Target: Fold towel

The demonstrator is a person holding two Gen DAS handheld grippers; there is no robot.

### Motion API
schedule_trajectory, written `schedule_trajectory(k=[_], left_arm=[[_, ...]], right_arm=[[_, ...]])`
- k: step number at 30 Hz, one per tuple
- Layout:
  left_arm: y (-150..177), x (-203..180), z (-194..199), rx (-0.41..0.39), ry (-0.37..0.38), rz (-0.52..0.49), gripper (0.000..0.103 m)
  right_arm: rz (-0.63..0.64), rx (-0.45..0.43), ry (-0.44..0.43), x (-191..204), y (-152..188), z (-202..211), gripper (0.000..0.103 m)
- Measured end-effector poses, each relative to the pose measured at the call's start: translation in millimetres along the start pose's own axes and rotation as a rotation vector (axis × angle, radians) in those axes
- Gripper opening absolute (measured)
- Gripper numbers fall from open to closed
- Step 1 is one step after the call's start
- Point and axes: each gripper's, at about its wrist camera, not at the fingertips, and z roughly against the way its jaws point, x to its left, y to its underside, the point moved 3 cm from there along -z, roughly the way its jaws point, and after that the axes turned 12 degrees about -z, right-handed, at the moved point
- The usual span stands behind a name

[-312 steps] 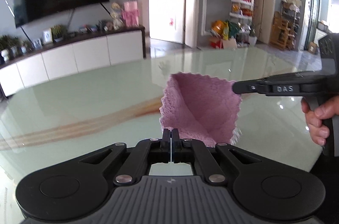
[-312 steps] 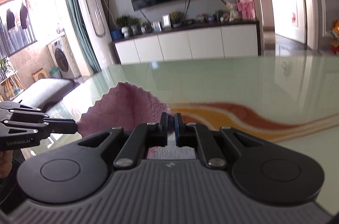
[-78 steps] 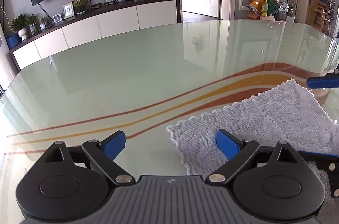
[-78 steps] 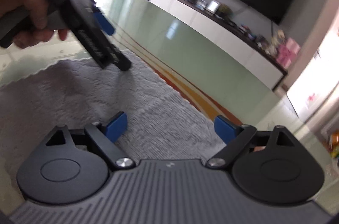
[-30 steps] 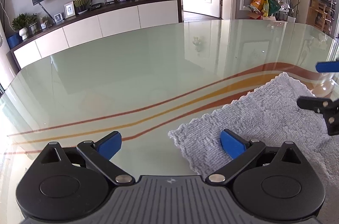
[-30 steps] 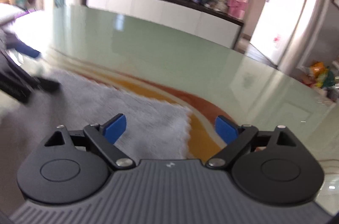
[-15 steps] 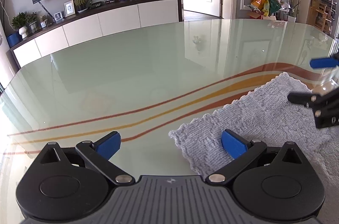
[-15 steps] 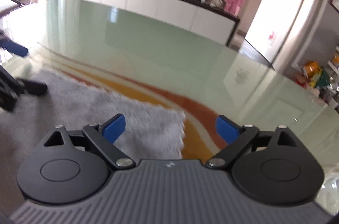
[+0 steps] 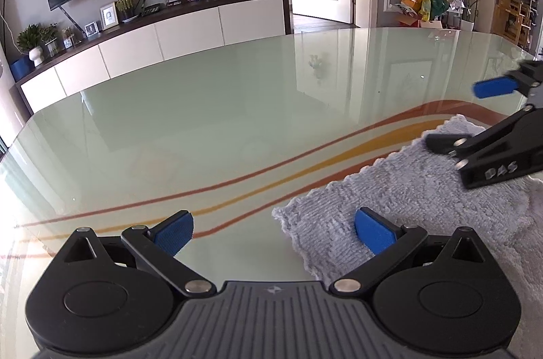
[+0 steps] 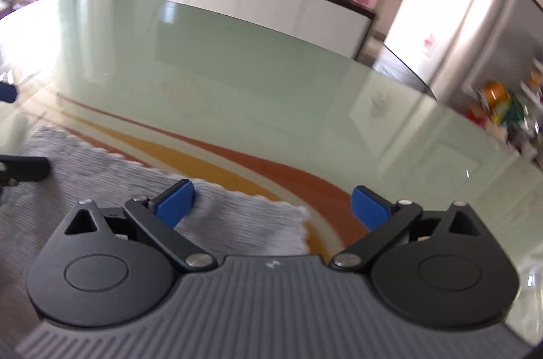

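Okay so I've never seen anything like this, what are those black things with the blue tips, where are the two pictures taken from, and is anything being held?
These are two handheld grippers, one in each of a person's hands, with no robot arm. Each carries a fisheye camera looking forward along its two fingers, so each picture shows its own black body at the bottom. In the left view, the left gripper has its blue-padded fingers spread wide, and the right gripper reaches in from the side. In the slightly blurred right view, the right gripper is also spread open. A grey towel lies flat on the glossy green glass table, which has orange and red stripes. Neither gripper holds anything; each hangs over a far corner of the towel.
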Motion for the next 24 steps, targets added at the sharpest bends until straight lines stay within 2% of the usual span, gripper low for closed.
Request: schedule_trajectory(k=[3, 5, 6, 8, 11, 12, 14, 18, 24], left_arm=[[-7.2, -3.1, -4.8, -0.005, -0.003, -0.027, 0.103], [-11.8, -4.4, -7.2, -0.006, -0.01, -0.051, 0.102], [-14.2, -5.9, -5.7, -0.004, -0.018, -0.071, 0.1], [-16.8, -8.8, -1.6, -0.002, -0.032, -0.097, 0.089], [-12.2, -17.1, 20.1, -0.028, -0.014, -0.083, 0.089], [-6.3, -24.0, 31.7, -0.045, 0.012, -0.074, 0.09], [1.2, -31.1, 42.1, -0.059, 0.007, -0.066, 0.094], [21.7, -45.2, 48.5, -0.035, -0.027, -0.089, 0.096], [38.4, -22.5, 56.9, -0.035, -0.068, -0.045, 0.103]], right_arm=[[-0.015, -0.014, 0.051, -13.7, 2.8, 4.7, 0.096], [-0.05, -0.033, 0.044, -18.7, 3.4, 11.4, 0.095], [-0.078, -0.048, 0.0, -21.8, 4.6, 20.0, 0.095], [-0.085, -0.061, -0.065, -21.5, 11.5, 32.9, 0.095], [-0.026, -0.078, -0.138, -12.2, 29.7, 55.7, 0.097], [-0.01, -0.079, -0.152, -7.7, 38.1, 63.2, 0.097], [0.006, -0.079, -0.166, -2.9, 48.2, 72.3, 0.097], [0.09, -0.071, -0.109, 7.4, 70.2, 76.7, 0.1], [-0.016, -0.052, -0.056, -24.7, 69.9, 76.3, 0.103]])
